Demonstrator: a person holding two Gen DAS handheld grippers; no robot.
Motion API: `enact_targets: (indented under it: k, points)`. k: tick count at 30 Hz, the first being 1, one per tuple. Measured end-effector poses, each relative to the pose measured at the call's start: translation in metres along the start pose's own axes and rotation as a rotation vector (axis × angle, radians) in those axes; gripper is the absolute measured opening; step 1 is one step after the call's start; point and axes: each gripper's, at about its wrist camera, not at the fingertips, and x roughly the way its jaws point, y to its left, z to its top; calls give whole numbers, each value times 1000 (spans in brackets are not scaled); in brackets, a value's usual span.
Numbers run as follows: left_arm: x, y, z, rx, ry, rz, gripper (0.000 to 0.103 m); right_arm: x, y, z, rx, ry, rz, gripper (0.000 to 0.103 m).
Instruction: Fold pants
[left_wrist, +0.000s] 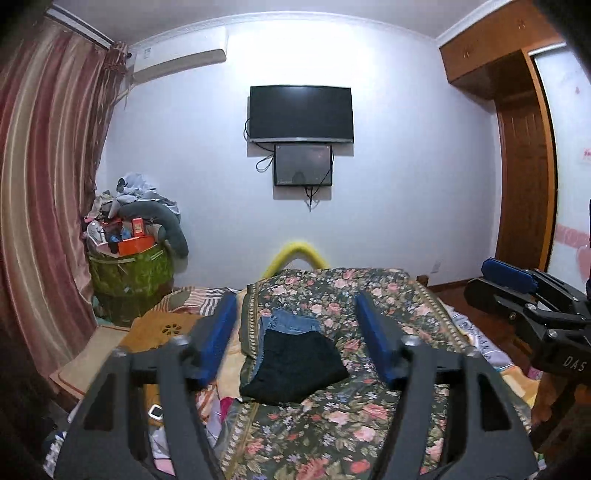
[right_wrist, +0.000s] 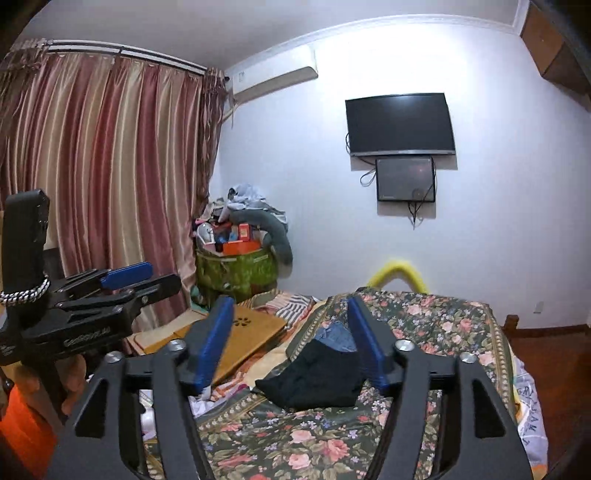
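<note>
Counting from both wrist views: two folded pants are seen on the floral bedspread (left_wrist: 332, 417), black pair (left_wrist: 295, 363) near, jeans (left_wrist: 290, 320) just behind, touching. Left gripper (left_wrist: 297, 332) and right gripper (right_wrist: 290, 341): jaws apart, nothing held.

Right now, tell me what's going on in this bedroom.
A person is folding pants on the bed, one hand-held gripper in each hand. The black pants lie folded on the floral bedspread, partly over a folded pair of jeans. Neither tool holds anything: the left hand-held gripper and the right hand-held gripper are both open, raised above the bed and pointing toward the wall with the TV. The folding of the black pair looks finished.
</note>
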Motion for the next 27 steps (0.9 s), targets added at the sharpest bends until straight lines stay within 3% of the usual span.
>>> enact_targets:
  k: [3,6,8,27]
  points:
    - [-13,-3,-2,2,-15,16,86,-9,-4,0,38,-19,-24,85]
    - [-18,-6,-3,7,-24,27,100,-12,-8,-1,55,-25,-51,96]
    - [-22,-8,-4,10,-27,31,101,-14,-6,-1,46,-30,-79,103]
    - [-21,-13,-13,1,-4,5,103,-22,-3,-10,54,-11,-106,103]
